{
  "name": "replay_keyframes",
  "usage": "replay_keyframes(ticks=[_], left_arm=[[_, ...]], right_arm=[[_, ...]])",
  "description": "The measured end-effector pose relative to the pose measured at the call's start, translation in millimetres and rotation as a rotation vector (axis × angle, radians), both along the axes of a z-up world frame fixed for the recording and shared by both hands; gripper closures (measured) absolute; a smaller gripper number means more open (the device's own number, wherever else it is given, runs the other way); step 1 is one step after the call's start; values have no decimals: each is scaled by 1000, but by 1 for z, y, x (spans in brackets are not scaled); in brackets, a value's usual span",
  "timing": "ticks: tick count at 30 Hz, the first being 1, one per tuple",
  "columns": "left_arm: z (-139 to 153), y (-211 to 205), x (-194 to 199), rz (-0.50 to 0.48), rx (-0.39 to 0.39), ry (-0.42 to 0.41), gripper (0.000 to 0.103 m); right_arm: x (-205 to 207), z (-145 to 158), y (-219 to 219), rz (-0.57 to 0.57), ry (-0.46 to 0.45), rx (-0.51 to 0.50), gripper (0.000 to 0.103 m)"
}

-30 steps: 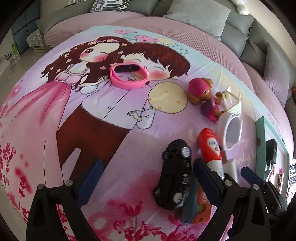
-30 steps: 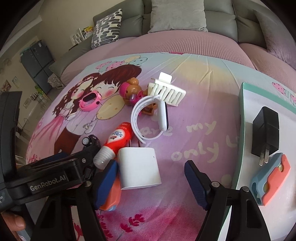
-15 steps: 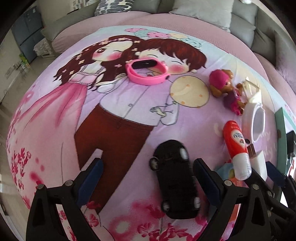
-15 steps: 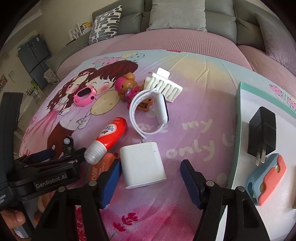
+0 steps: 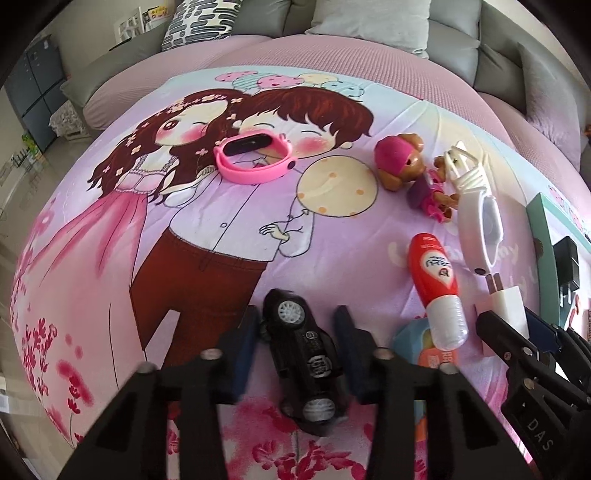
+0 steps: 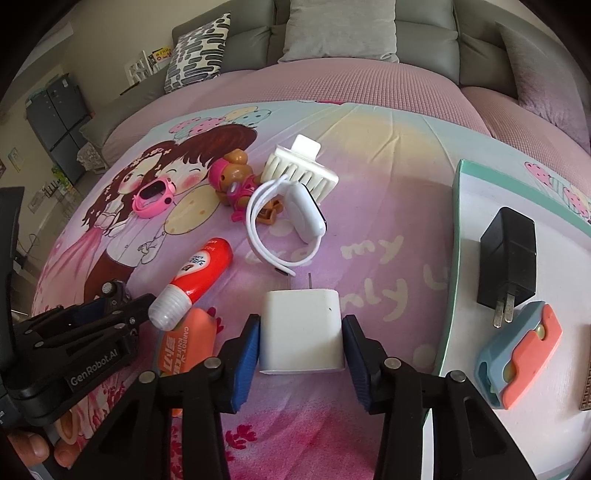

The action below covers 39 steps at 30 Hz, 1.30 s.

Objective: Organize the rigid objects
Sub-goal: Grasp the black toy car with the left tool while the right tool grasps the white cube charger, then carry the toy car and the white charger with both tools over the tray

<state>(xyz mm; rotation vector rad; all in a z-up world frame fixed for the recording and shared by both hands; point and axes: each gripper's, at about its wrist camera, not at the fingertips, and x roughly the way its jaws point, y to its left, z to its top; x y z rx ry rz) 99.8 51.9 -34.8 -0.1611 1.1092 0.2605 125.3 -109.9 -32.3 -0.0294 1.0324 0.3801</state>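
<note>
My left gripper (image 5: 295,328) has narrowed around a black toy car (image 5: 303,358) lying on the cartoon bedsheet; small gaps still show beside the car. My right gripper (image 6: 301,332) has its blue pads against both sides of a white charger plug (image 6: 301,328) resting on the sheet. A red-and-white tube (image 6: 195,280) lies left of the plug over an orange box cutter (image 6: 188,343). A white tray (image 6: 517,295) at the right holds a black charger (image 6: 508,262) and a blue-orange cutter (image 6: 517,354).
A pink watch (image 5: 255,158), a dog-doll toy (image 5: 402,162), a white watch (image 6: 291,225) and a white comb-like piece (image 6: 301,170) lie farther back. A grey sofa with cushions (image 6: 340,33) borders the bed.
My left gripper slid left over the black car and narrowed around it. My right gripper moved forward and closed onto the white plug.
</note>
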Motion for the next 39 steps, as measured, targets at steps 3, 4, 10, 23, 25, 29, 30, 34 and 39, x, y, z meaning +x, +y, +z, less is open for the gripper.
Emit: replay_keyframes(ticks=[3,4,10,23,25,29,30,34,39], left_arm=[[2,-1,1,-4,-1,-6,72],[3,0,0,-3,-4,-9,72],[10,6,-2,17,5,-30,72],[42,5,-7,32,27,-129,72],[46,1,-7,24,28,-137,72],[54,-8,-5,9,33,-161,72],[56,-10,-4,7,34,-164,72],[63,-24,0,-11,42,-171,72],[74,-54,9,-79,52,-186,72]], right_arm=[[0,1,-1,-1,0,1,57],[0,1,-2,-2,0,3,57],[0,4,-7,-10,3,44,58],[-10,41,-21,-26,-116,109,58],[-8,45,-27,-44,-124,109,58],[-7,52,-42,-81,-146,117,58],[-7,53,-46,-91,-149,120,58],[-4,58,-63,-136,-169,104,58],[1,61,-97,-214,-166,127,58]])
